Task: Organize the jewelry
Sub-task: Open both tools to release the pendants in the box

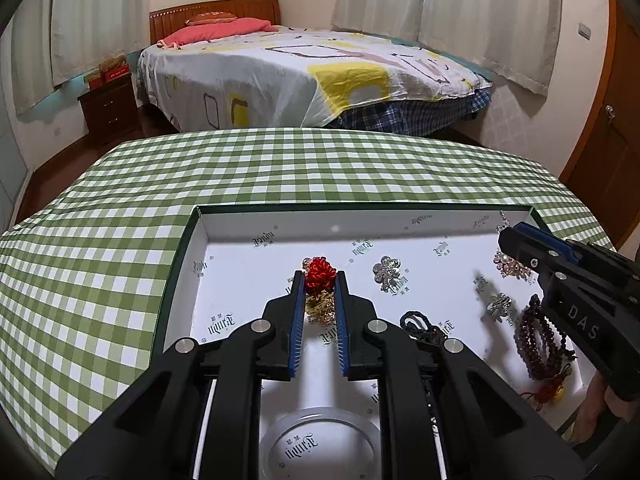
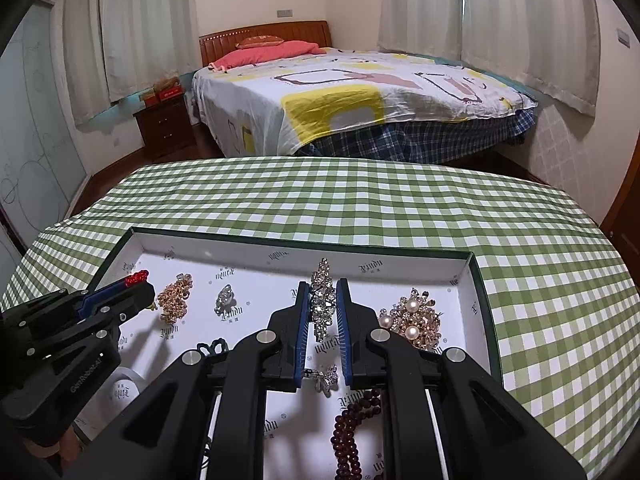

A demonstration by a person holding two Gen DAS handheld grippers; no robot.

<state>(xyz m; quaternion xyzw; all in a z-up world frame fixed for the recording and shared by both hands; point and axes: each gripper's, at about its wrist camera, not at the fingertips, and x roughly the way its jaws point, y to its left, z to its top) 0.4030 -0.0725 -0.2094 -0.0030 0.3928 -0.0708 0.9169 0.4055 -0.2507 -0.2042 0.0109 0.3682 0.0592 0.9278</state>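
Observation:
A shallow white tray [image 1: 202, 236] lies on the green checked cloth with loose jewelry in it. My left gripper [image 1: 320, 276] hangs over its left part, jaws shut, nothing pinched. A red knotted ornament [image 1: 320, 270] with a gold piece [image 1: 320, 308] lies just past its tips. My right gripper [image 2: 323, 284] is shut too, over a long crystal brooch [image 2: 322, 304] lying in the tray. A pearl brooch [image 2: 412, 320] sits to its right. Dark red beads [image 2: 352, 432], a gold brooch [image 2: 174, 298] and a silver brooch [image 2: 225, 298] lie around. Each gripper shows in the other's view: right gripper [image 1: 506, 238], left gripper [image 2: 146, 292].
A clear bangle [image 1: 320, 424] and a black cord [image 1: 420, 324] lie at the tray's near side. The table [image 1: 280, 168] stretches beyond the tray to its far edge. A bed [image 1: 300, 72] and a nightstand [image 1: 108, 108] stand behind it. A hand [image 1: 596, 408] holds the right gripper.

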